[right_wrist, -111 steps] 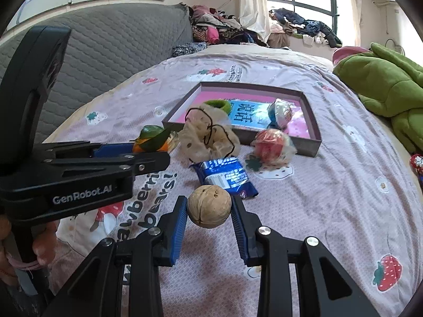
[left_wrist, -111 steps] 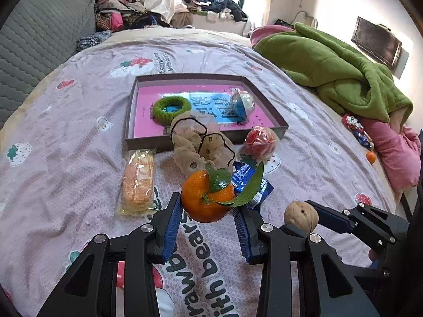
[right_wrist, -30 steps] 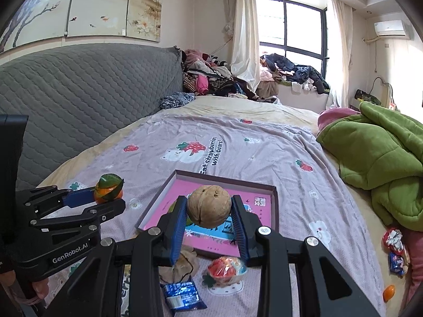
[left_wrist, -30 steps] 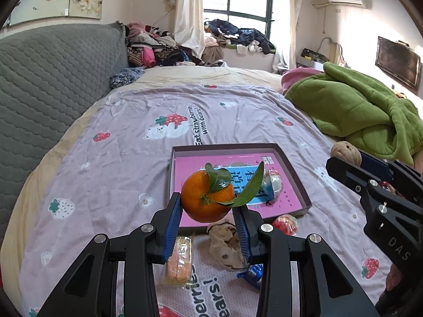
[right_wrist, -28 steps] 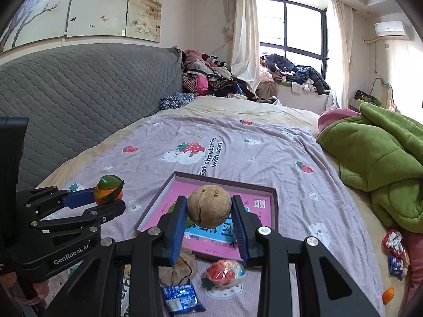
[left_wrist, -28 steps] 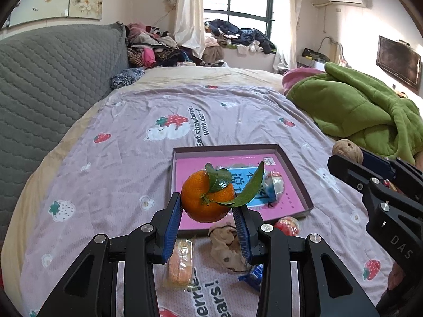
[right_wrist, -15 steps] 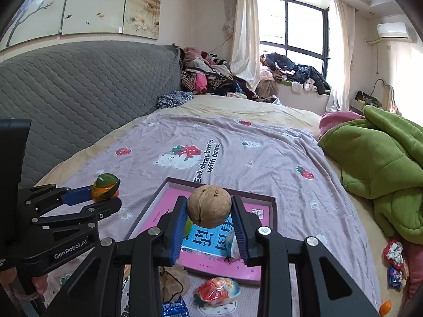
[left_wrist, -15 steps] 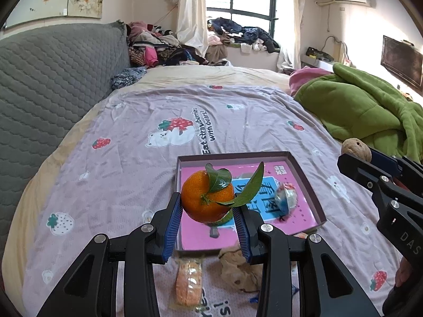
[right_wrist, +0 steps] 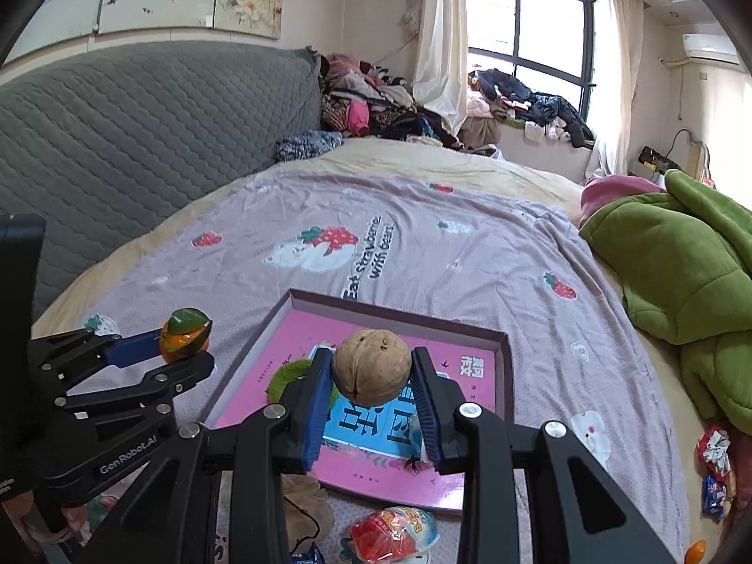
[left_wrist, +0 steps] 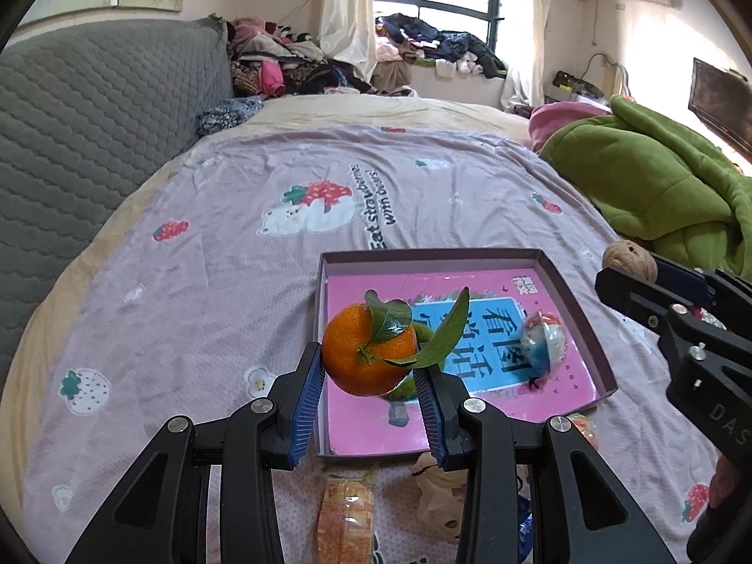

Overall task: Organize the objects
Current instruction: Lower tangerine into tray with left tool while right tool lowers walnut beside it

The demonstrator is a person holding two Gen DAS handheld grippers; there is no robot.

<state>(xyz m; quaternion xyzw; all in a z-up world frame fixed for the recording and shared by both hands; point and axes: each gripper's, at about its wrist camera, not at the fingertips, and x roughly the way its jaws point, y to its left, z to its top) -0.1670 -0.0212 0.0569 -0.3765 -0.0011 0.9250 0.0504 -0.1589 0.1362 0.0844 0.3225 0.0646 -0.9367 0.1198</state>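
The left gripper is clenching a tangerine between its blue ribbed pads, the fruit sitting bright orange and glossy with a dimpled skin, a short green stalk and two leaves, one curled over the top and one long blade sweeping out to the right past the right pad. The right gripper is gripping a walnut, a round tan shell with a seam running down its front and two small dark pits near the top (its surface looks dry and faintly wrinkled). Both grippers are hanging above the bed, and just beyond and below their fingertips a shallow box is lying on the strawberry-print bedspread, its floor pink with a blue panel of printed characters. Inside the box, beneath the tangerine, a fuzzy green ring is peeking out, and off to the right of the left gripper a small wrapped sweet is resting on the blue panel. Nearer than the box, under the gripper arms, a wrapped biscuit, a beige hair tie and a red wrapped snack are lying on the cloth.
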